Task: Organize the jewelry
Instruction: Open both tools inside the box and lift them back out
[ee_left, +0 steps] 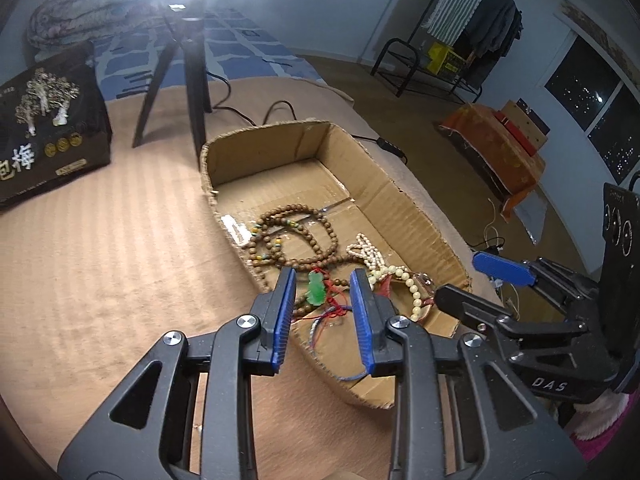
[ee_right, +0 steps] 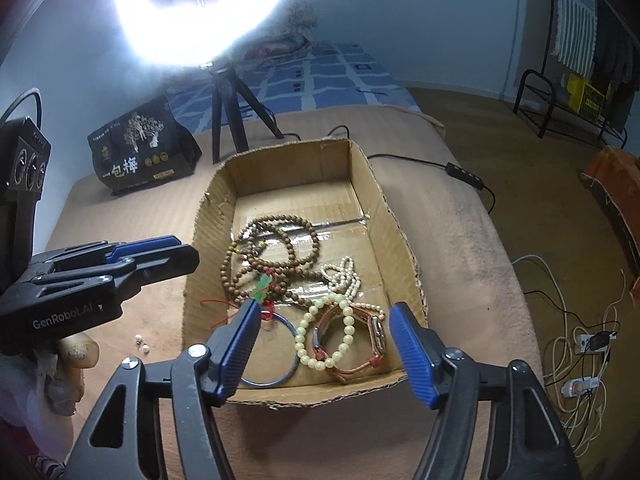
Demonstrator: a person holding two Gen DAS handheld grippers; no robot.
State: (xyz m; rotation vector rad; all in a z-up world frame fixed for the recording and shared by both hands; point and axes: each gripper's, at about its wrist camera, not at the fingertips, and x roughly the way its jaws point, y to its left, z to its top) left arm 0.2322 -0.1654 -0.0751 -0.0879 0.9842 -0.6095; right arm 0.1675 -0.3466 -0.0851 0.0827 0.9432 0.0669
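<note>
Jewelry lay piled in the cardboard box (ee_right: 394, 216); my right gripper (ee_right: 323, 334) hung wide and empty over the watch (ee_right: 376, 334), my left gripper (ee_left: 323, 292) slightly apart, grasping nothing

Cardboard box (ee_right: 396, 216) ahead of both jaws, holding bead necklace (ee_right: 276, 248), bangle (ee_right: 276, 376) and watch (ee_right: 376, 332); tripod (ee_right: 224, 120) behind box; bag (ee_right: 140, 148) far left.

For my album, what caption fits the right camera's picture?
Open tongs hover over a cardboard box of beads and bracelets.
</note>
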